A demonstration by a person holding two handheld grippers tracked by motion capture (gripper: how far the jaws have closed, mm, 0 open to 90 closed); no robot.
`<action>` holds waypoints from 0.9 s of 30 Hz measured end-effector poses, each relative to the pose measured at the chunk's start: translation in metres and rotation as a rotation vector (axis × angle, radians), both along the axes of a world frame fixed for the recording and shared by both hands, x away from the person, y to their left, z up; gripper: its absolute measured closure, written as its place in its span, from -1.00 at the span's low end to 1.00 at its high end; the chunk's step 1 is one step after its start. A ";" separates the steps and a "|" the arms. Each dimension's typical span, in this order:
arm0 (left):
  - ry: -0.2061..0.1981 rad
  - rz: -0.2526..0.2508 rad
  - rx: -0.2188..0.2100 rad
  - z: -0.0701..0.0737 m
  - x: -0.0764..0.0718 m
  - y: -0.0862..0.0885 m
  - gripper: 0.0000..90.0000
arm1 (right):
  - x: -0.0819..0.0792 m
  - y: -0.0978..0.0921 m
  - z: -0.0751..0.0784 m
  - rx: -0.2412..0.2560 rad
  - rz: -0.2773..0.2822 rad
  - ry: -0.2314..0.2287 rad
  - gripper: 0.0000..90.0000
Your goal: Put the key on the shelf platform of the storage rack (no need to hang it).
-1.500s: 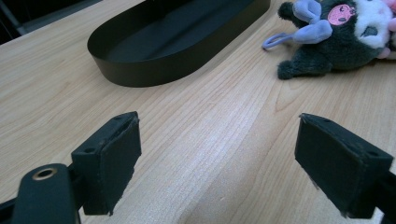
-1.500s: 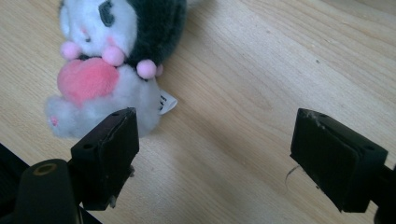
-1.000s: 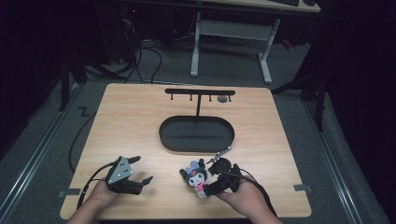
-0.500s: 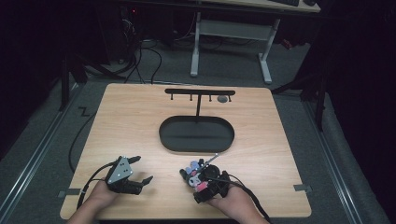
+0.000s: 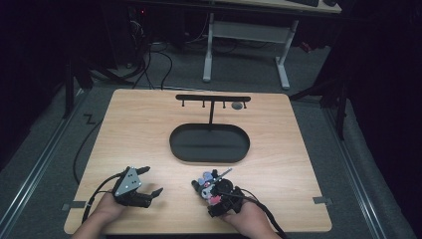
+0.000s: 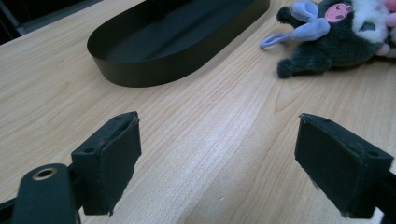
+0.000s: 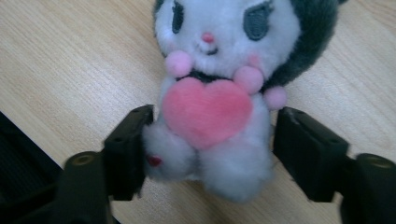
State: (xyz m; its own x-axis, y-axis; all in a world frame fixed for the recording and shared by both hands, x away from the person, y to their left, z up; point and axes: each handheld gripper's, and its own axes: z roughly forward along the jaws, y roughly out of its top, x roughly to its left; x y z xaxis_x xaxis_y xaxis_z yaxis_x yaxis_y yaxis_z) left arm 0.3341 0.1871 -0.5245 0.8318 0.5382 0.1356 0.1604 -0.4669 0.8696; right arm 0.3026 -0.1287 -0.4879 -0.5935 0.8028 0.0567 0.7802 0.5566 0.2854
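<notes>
The right gripper (image 7: 212, 149) has its 2 jaws around the plush toy (image 7: 224, 93), left jaw touching, not yet clamped; the toy lies on the table (image 5: 149, 129) near the black tray (image 5: 209, 144). The left gripper (image 6: 224, 163) rests wide open, empty.

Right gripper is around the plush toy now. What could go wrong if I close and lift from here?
The right gripper straddles only the plush toy at its soft lower body; the jaws are open, so a squeeze may slip off the fur. Its keyring loop could snag when lifted. The black tray is close ahead and could be bumped.
</notes>
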 end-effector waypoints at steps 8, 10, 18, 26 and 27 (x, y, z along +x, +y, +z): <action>0.000 0.000 0.001 0.000 0.000 0.000 -0.66 | -0.001 -0.002 0.005 -0.006 0.007 -0.029 0.06; 0.000 0.000 0.001 0.000 0.000 0.000 -0.66 | -0.001 -0.003 0.007 -0.004 0.000 -0.032 0.06; 0.000 0.000 0.000 0.000 0.000 0.000 -0.66 | 0.002 -0.012 0.020 0.027 -0.010 -0.067 0.06; 0.000 0.000 0.001 0.000 0.000 0.000 -0.66 | 0.005 -0.020 0.031 0.035 -0.038 -0.082 0.06; 0.000 0.000 0.001 0.000 0.000 0.000 -0.66 | 0.005 -0.022 0.034 0.036 -0.044 -0.085 0.06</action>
